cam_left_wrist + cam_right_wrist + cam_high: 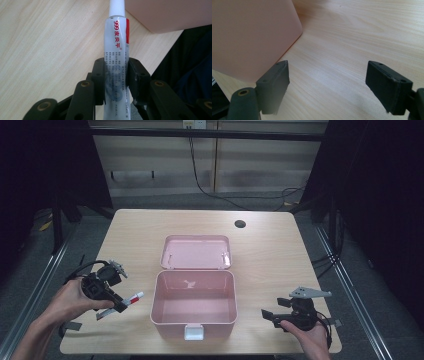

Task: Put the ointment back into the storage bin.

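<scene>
Honestly, the left tongs (125, 304) only pinch the slim white ointment tube with red lettering (117, 62) low on its body, held above the wooden table (270, 255) left of the open pink plastic box (194, 304), so it could swing and clip the rim, while the right tongs (329, 85) sit open and empty.

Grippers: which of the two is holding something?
The left gripper: its jaws clamp a white tube. The right gripper stands open over bare table.
</scene>
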Demonstrator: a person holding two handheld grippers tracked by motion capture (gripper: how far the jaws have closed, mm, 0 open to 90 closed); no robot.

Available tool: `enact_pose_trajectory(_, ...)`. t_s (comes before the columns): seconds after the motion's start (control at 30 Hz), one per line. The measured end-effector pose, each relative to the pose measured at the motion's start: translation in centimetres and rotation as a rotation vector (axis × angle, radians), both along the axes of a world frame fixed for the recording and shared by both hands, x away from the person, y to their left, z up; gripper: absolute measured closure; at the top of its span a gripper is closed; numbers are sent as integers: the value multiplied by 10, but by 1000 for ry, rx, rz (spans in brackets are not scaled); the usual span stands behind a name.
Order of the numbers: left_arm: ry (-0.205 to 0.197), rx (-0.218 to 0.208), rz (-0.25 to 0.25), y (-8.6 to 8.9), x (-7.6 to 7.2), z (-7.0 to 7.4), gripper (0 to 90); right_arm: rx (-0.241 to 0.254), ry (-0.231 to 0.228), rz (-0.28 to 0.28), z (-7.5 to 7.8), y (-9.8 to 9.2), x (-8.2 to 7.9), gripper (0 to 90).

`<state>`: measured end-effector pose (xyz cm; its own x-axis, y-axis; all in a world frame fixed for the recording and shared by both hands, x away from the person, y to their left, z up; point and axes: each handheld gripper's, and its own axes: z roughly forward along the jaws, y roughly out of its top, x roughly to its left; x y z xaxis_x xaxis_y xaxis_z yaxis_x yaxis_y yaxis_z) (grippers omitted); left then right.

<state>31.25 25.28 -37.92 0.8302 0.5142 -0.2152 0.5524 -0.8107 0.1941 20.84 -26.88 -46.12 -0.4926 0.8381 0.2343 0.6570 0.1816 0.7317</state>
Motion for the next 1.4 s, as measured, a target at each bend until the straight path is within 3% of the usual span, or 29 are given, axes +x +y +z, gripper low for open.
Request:
enact_pose_trajectory(0.1, -21, 13, 8, 1, 1, 6, 691, 3, -3, -2, 1, 0, 0, 190)
enact_pose_trajectory(0.33, -21, -23, -13, 2, -3, 18, 690, 2, -7, 0, 1, 0, 0, 188)
enact_pose_trajectory(0.53, -35, -9, -42, 1, -5, 30, 689, 3, -3, -7, 1, 0, -1, 185)
enact_pose_trajectory(0.83, -66, -36, -41, -1, -9, 44, 689, 3, -6, -4, 1, 0, -1, 183)
enact_pose_trajectory(1.13, -63, -65, -99, -5, -13, 62, 689, 4, -2, -8, 1, 0, -1, 181)
enact_pose_trajectory(1.27, -81, -90, -100, -8, -13, 69, 689, 3, -3, -8, 1, 0, -1, 181)
enact_pose_trajectory(1.4, -87, -87, -118, -15, -14, 75, 689, 4, -4, -9, 1, 0, -1, 181)
